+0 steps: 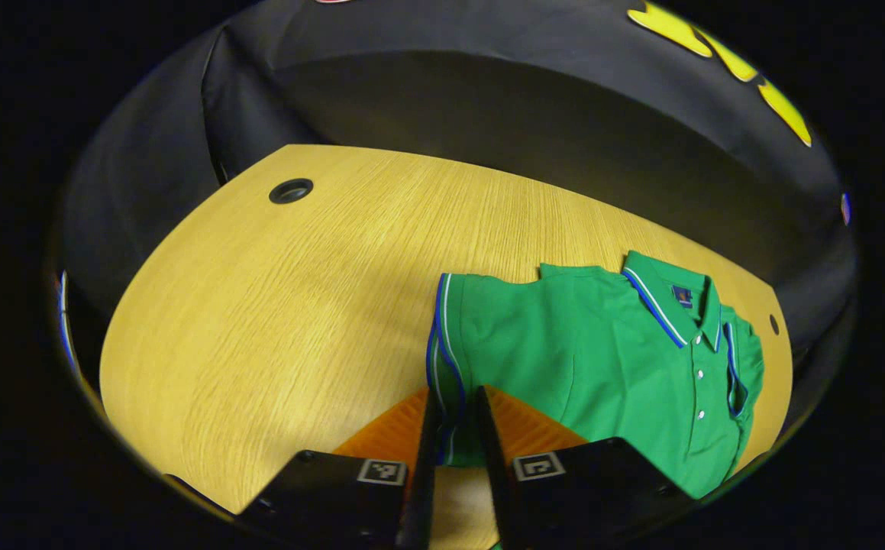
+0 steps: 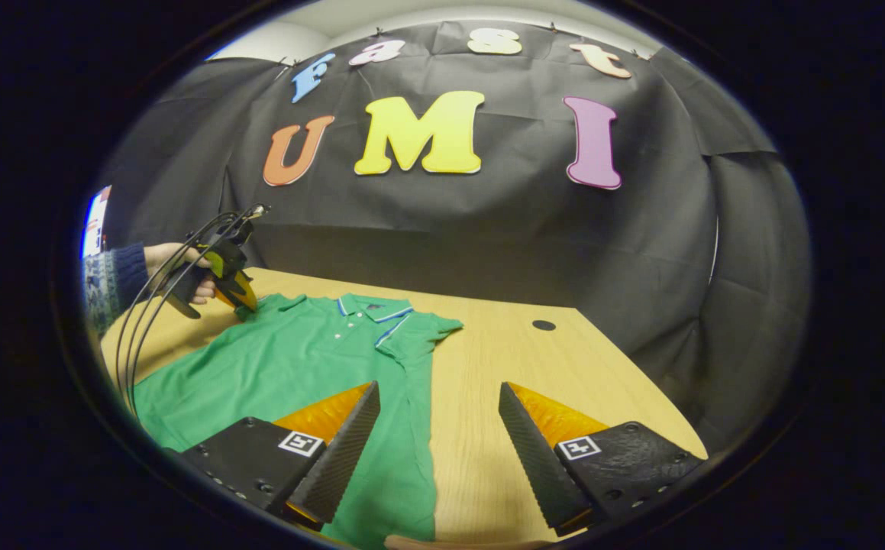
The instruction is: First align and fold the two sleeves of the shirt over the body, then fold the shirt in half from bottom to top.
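Green polo shirt (image 2: 297, 367) is lying flat on the wooden table (image 1: 274, 305), collar (image 2: 373, 308) toward the booth's back wall, buttons facing up. In the right gripper view, the sleeve (image 2: 419, 330) nearer that gripper is lying folded in over the body. The other sleeve (image 1: 450, 344) (striped cuff) is sitting between the left gripper's (image 1: 453, 416) fingers, which are closing narrowly on the cuff edge, so it is grasping the fabric. From the right gripper view the left gripper (image 2: 232, 286) is showing at the far shoulder, a hand (image 2: 175, 263) holding it, cables trailing. The right gripper (image 2: 438, 412) is hovering spread wide, released, above the shirt's edge and bare table.
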The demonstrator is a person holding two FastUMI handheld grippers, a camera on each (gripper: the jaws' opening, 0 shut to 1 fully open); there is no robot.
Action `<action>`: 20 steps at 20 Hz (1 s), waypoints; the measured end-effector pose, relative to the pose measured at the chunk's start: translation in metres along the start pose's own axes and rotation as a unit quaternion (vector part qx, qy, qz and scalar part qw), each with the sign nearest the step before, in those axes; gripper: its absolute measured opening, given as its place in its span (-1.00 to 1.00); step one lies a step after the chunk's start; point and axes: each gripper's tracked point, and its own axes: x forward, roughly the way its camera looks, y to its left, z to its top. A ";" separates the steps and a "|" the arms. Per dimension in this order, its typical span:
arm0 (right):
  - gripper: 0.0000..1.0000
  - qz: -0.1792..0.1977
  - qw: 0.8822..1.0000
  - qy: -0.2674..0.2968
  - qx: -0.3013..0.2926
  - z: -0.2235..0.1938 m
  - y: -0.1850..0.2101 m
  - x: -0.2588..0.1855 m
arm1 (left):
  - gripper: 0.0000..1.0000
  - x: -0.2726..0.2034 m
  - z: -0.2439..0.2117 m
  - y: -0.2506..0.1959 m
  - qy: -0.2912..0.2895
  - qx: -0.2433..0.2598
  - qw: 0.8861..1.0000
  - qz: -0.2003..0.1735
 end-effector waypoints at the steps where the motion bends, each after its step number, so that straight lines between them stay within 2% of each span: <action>1: 0.96 0.002 1.000 0.001 0.001 -0.001 0.002 -0.001 | -0.48 0.001 0.000 -0.002 0.001 -0.014 1.000 -0.010; 2: 0.96 0.004 1.000 0.003 0.000 -0.001 0.003 -0.001 | -0.78 0.000 0.001 -0.001 0.002 -0.021 1.000 -0.016; 4: 0.92 0.004 1.000 0.002 -0.002 -0.001 0.004 -0.003 | -0.87 -0.002 -0.002 0.002 0.008 -0.014 1.000 -0.009; 7: 0.96 0.003 1.000 -0.001 -0.003 0.000 0.002 -0.005 | -0.88 -0.013 0.007 -0.006 -0.009 -0.006 1.000 -0.005; 8: 0.91 0.003 1.000 -0.001 -0.001 -0.001 0.001 -0.004 | -0.88 -0.018 0.011 -0.012 -0.016 0.005 1.000 -0.006; 10: 0.96 0.000 1.000 0.001 0.001 -0.004 -0.001 -0.003 | -0.88 -0.026 0.017 -0.027 -0.024 0.038 0.999 -0.005; 15: 0.91 -0.004 1.000 0.007 0.002 -0.011 -0.003 0.001 | -0.88 -0.023 0.011 -0.075 -0.034 0.142 0.989 0.014; 16: 0.96 -0.006 1.000 0.007 0.000 -0.013 -0.005 0.001 | -0.88 -0.021 0.005 -0.090 -0.028 0.152 0.988 0.005; 18: 0.91 -0.010 1.000 0.007 -0.002 -0.015 -0.008 0.000 | -0.84 -0.020 -0.007 -0.112 -0.016 0.171 0.985 -0.004; 20: 0.91 -0.013 1.000 0.008 0.001 -0.017 -0.010 -0.001 | -0.67 -0.026 -0.021 -0.137 -0.008 0.184 0.982 -0.028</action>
